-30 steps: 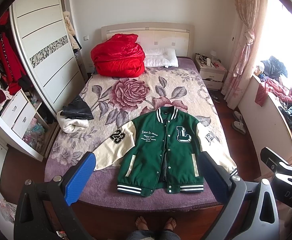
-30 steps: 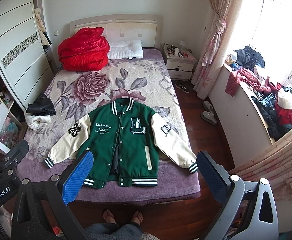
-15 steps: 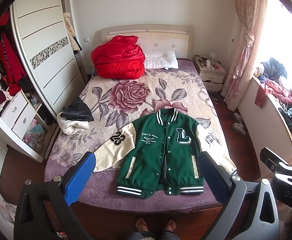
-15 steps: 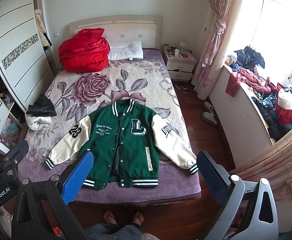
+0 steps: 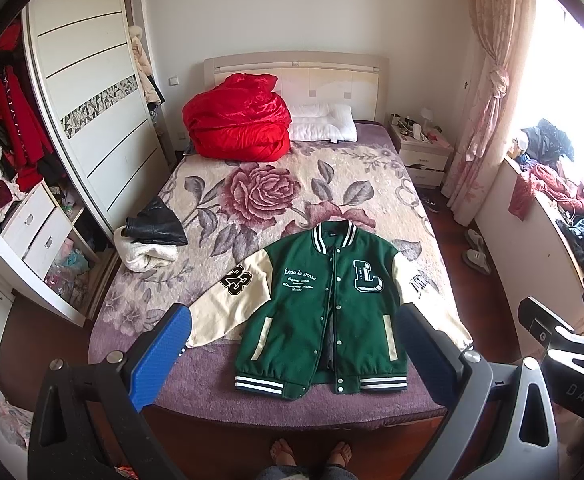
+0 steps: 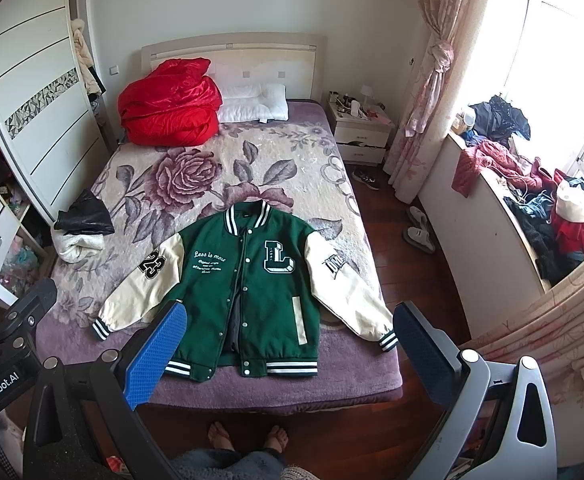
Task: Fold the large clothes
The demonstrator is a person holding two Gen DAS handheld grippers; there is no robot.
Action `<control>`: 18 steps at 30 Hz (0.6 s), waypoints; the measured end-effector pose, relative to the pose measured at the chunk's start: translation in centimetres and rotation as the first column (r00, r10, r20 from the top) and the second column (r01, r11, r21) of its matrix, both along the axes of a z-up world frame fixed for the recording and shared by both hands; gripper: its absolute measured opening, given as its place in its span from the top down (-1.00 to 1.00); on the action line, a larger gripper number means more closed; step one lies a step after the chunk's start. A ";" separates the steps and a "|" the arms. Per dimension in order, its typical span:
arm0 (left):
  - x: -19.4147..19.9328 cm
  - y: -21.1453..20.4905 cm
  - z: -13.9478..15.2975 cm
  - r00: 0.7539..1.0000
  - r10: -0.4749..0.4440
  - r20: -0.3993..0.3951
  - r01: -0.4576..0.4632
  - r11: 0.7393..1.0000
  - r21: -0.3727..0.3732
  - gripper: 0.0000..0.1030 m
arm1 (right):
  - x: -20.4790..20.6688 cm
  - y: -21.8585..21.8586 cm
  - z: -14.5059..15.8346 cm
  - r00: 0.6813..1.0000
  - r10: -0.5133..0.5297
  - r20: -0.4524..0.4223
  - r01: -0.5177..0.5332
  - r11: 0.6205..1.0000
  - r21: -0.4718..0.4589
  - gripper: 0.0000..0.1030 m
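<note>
At lower frame, the left gripper (image 5: 292,356) stands wide apart and empty, and the right gripper (image 6: 290,350) likewise, both held well above the bed (image 6: 292,390). Lower centre beyond them, the green jacket (image 6: 248,280) lies flat on the bed's foot end, front up, sleeves spread. No fold is made yet; judged, all folding remains.

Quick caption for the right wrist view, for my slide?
Open right gripper above a green jacket lying flat, sleeves spread, at the foot of the bed, before folding.
</note>
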State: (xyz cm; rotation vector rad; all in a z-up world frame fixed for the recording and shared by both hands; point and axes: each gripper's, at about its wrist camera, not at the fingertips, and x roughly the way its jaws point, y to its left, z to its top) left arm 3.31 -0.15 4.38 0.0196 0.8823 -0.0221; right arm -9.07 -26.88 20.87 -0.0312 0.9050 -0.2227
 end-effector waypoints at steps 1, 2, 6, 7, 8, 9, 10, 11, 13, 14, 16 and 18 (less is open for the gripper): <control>-0.1 0.0 0.0 1.000 -0.002 0.001 0.002 1.000 0.002 -1.00 | 0.5 0.3 0.4 1.000 -0.002 -0.002 0.002 1.000 0.003 -1.00; -0.3 0.0 -0.2 1.000 -0.004 0.002 0.004 1.000 0.005 -1.00 | 0.5 0.3 0.4 1.000 -0.004 -0.005 0.004 1.000 0.007 -1.00; 1.0 0.5 -0.8 1.000 0.005 0.014 -0.005 1.000 0.025 -1.00 | 1.3 -0.1 0.1 0.999 -0.032 -0.012 0.033 0.999 0.031 -1.00; 1.8 0.9 -1.6 1.000 0.011 0.024 -0.012 0.999 0.046 -1.00 | 2.2 -0.4 0.0 0.999 -0.051 -0.015 0.052 0.996 0.068 -1.00; 2.4 1.1 -2.1 0.999 0.012 0.041 -0.014 0.998 0.062 -1.00 | 2.7 -1.0 -0.6 0.998 -0.058 -0.017 0.060 0.992 0.107 -1.00; 3.3 1.1 -2.5 0.998 0.012 0.060 -0.017 0.997 0.081 -1.00 | 3.0 -1.4 -1.9 0.998 -0.063 -0.017 0.064 0.989 0.131 -1.00; 3.6 1.2 -2.9 0.998 0.011 0.068 -0.017 0.996 0.090 -1.00 | 3.9 -2.4 -2.9 0.997 -0.077 -0.021 0.079 0.980 0.183 -1.00; 4.6 1.3 -3.9 0.997 0.005 0.083 -0.014 0.995 0.102 -1.00 | 4.9 -3.5 -4.3 0.993 -0.110 -0.045 0.117 0.969 0.216 -1.00; 6.2 1.4 -5.9 0.995 0.005 0.099 -0.016 0.994 0.108 -1.00 | 6.2 -6.4 -7.7 0.978 -0.187 -0.090 0.204 0.944 0.259 -1.00; 7.4 1.3 -7.5 0.996 0.003 0.092 -0.013 0.994 0.108 -1.00 | 6.6 -7.9 -9.5 0.967 -0.225 -0.119 0.250 0.927 0.280 -1.00; 8.9 1.0 -11.0 0.998 0.006 0.069 -0.013 0.994 0.109 -1.00 | 7.3 -11.6 -13.9 0.941 -0.300 -0.154 0.336 0.879 0.339 -0.93; 10.8 0.2 -15.1 1.000 0.010 0.004 -0.010 0.993 0.121 -1.00 | 7.6 -15.4 -19.0 0.906 -0.367 -0.211 0.422 0.822 0.383 -0.47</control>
